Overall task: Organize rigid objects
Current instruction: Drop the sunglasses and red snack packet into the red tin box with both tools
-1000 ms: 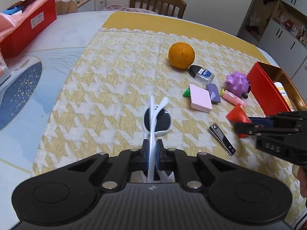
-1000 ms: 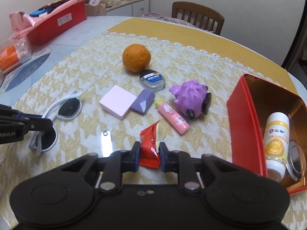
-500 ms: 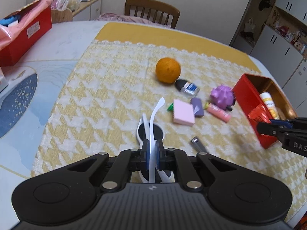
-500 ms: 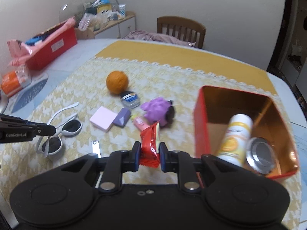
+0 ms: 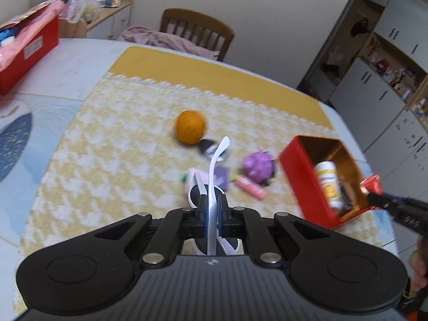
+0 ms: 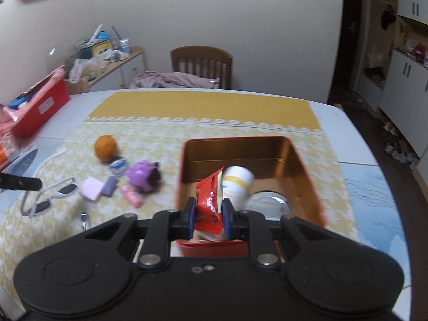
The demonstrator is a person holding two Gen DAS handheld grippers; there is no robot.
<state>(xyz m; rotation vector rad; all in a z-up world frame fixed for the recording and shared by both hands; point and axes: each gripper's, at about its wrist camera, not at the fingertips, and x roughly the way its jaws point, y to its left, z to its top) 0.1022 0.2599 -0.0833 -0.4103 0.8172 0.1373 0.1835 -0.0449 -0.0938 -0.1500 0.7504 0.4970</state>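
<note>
Moved: right gripper (image 6: 208,215), clamping the red packet (image 6: 209,200), now above the red box (image 6: 307,171).
Left gripper (image 5: 211,214): pinching white sunglasses (image 5: 214,176), left of box.
Advice: lower packet inside walls before opening.

Each fisheye camera sits just behind its own gripper's fingers, looking forward and steeply down at the table. The left wrist view faces the yellow cloth (image 5: 112,144); the right wrist view looks close into the red tin (image 6: 307,176). Both share the tin, orange (image 5: 190,126) and chair (image 6: 202,65).
</note>
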